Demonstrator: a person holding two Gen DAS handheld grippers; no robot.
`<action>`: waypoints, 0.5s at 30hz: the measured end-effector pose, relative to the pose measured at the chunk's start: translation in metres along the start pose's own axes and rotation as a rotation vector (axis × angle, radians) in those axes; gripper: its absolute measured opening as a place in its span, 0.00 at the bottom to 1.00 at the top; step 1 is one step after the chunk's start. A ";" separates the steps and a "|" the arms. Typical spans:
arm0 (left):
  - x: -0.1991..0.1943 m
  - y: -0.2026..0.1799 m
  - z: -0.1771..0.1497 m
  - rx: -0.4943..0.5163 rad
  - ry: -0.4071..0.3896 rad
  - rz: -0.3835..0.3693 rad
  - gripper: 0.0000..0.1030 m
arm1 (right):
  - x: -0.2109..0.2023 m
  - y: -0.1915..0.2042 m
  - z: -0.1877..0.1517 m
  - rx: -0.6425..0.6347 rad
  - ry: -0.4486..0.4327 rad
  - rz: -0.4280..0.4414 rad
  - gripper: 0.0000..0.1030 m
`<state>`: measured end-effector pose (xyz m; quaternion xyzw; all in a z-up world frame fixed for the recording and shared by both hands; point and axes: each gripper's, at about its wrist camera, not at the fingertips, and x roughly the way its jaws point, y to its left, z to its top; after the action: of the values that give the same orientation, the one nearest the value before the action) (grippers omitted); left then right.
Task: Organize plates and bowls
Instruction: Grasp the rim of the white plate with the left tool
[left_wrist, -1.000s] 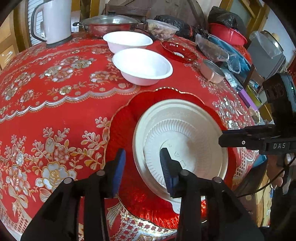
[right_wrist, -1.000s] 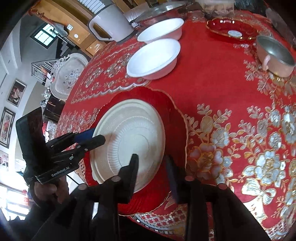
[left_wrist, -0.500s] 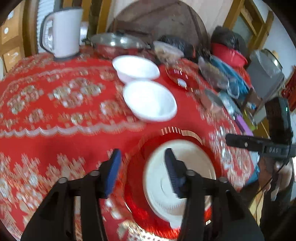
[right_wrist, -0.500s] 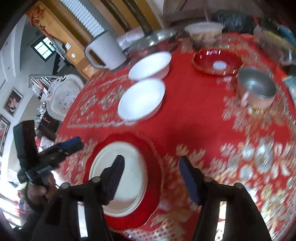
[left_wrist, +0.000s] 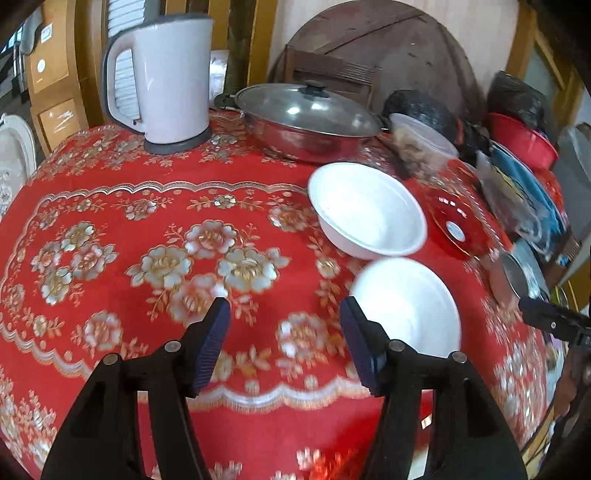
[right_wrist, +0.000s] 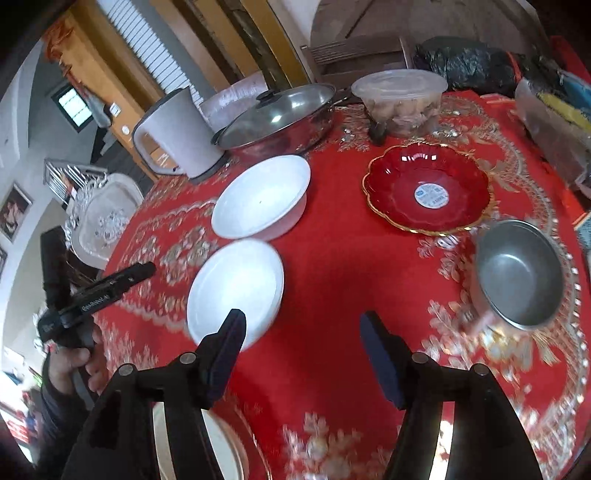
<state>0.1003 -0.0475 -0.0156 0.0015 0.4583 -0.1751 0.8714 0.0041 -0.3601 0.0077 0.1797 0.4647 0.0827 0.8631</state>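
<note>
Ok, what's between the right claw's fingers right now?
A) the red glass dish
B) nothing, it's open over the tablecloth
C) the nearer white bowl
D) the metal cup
B: the right claw is spread wide over bare red tablecloth, with the nearer white bowl just off its left finger.

Left gripper (left_wrist: 284, 345) and right gripper (right_wrist: 303, 354): jaws spread, empty.

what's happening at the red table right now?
A person holds a two-finger gripper in each hand above the table, sorting plates and bowls. The left gripper and the right gripper are both open and empty. Two white bowls, the near bowl and the far bowl, sit apart on the red tablecloth. The small red plate lies untouched.
</note>
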 end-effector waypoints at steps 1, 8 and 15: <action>0.007 -0.001 0.002 -0.009 0.012 -0.008 0.59 | 0.005 0.000 0.003 0.001 0.000 0.019 0.65; 0.042 -0.025 -0.006 0.061 0.092 -0.041 0.59 | 0.040 0.009 0.012 -0.055 0.042 0.041 0.65; 0.047 -0.025 -0.003 0.058 0.099 -0.055 0.59 | 0.056 0.013 0.016 -0.062 0.068 0.065 0.64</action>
<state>0.1149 -0.0853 -0.0509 0.0230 0.4956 -0.2121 0.8420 0.0487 -0.3339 -0.0229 0.1652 0.4848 0.1312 0.8488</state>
